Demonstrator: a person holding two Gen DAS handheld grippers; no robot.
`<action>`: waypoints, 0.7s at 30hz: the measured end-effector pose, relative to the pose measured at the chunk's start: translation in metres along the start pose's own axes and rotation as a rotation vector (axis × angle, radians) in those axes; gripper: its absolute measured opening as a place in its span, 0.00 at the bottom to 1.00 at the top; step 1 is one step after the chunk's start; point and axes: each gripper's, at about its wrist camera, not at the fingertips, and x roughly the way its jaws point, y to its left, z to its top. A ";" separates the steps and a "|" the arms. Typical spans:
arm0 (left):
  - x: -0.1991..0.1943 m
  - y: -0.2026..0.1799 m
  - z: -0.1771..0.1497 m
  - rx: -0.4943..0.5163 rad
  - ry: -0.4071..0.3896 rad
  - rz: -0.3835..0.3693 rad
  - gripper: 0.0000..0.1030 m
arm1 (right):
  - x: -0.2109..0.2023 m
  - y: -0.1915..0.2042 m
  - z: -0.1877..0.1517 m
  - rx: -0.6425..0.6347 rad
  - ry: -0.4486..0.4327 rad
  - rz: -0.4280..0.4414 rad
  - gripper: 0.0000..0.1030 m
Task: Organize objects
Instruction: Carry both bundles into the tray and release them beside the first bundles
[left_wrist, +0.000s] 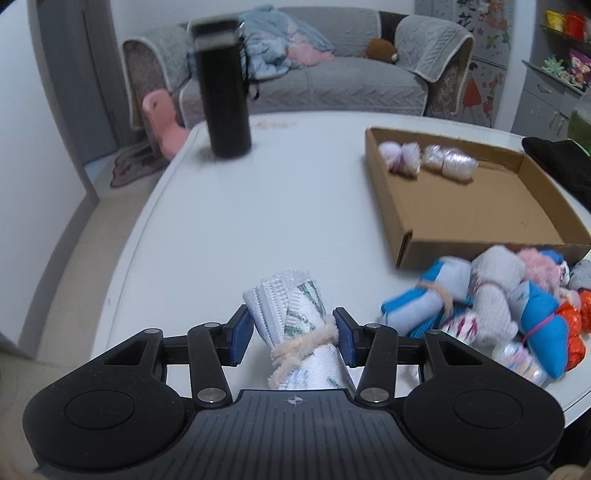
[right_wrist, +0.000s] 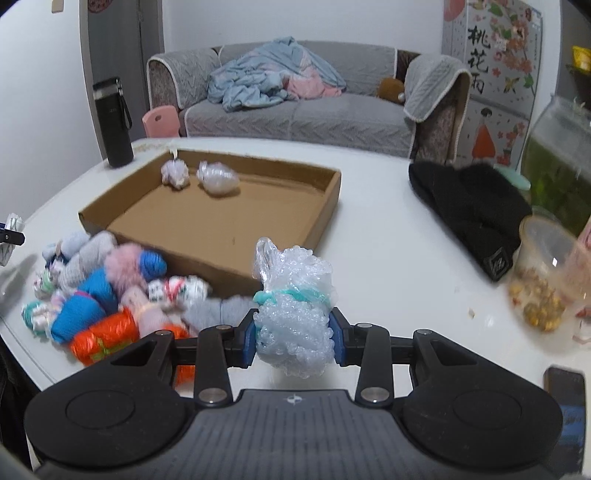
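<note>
Bundles fill both clamped hand-held grippers: white roll (left_wrist: 295, 332) left, bubble-wrap (right_wrist: 293, 328) right, undersides hidden

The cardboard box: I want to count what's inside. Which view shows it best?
The right wrist view: the whole cardboard box is framed, two bundles at its far end. The left wrist view shows it off to the right, its near corner hidden by piled bundles.

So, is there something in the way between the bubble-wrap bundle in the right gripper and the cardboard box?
Nothing visible blocks it. The bubble-wrap bundle is clamped in the right gripper, and the cardboard box lies directly ahead; only its low near wall must be cleared.
</note>
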 end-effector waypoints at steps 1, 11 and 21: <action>-0.001 -0.002 0.005 0.013 -0.009 0.001 0.52 | -0.001 0.000 0.003 -0.002 -0.007 0.001 0.34; -0.006 -0.027 0.049 0.117 -0.082 -0.029 0.52 | -0.001 -0.002 0.036 -0.035 -0.060 0.016 0.34; 0.018 -0.069 0.086 0.247 -0.111 -0.082 0.52 | 0.020 0.023 0.073 -0.128 -0.076 0.109 0.34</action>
